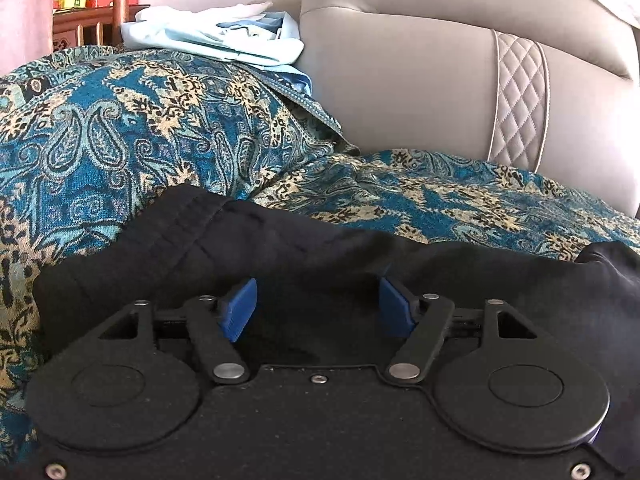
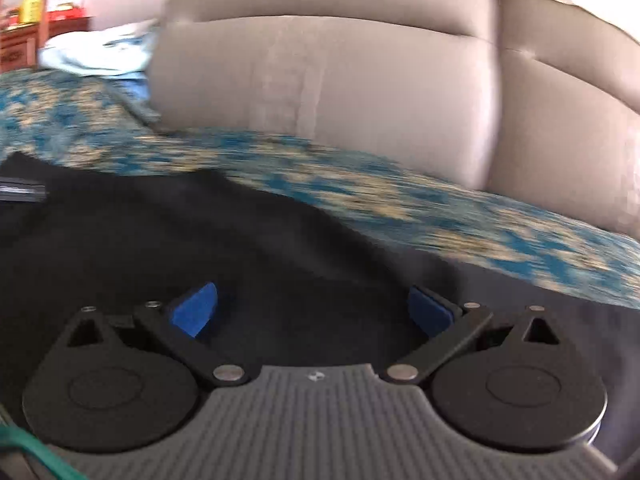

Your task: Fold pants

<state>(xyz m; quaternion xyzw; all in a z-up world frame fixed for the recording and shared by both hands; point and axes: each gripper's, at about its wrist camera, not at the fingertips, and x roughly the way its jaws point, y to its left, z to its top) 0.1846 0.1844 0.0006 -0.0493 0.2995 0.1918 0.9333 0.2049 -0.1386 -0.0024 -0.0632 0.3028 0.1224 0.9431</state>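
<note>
The black pants [image 1: 304,240] are lying spread across a sofa seat that is wearing a teal paisley cover [image 1: 120,128], with the grey sofa backrest [image 1: 400,80] rising just behind them. In the left wrist view the left gripper [image 1: 318,306] is hovering low over the dark cloth, its blue pads [image 1: 238,310] standing apart with pants fabric showing in the gap between them; the pads are not pressing on the cloth, so nothing is being held. The elastic waistband of the pants is sitting at the upper left of the garment, nearest the paisley-covered cushion. In the right wrist view, which is blurring with motion, the right gripper [image 2: 314,310] is sitting over another stretch of the same pants [image 2: 200,232], its jaws standing wide apart and its blue pads [image 2: 196,310] clear of the fabric, gripping nothing. The far edge of the pants is running diagonally across that view, with the paisley cover [image 2: 440,208] showing beyond it. A pile of pale blue clothing [image 1: 224,36] is resting farther back on the sofa, beside the backrest and well apart from the pants, and a wooden cabinet [image 1: 80,20] with bottles on it is standing in the far left corner.
</note>
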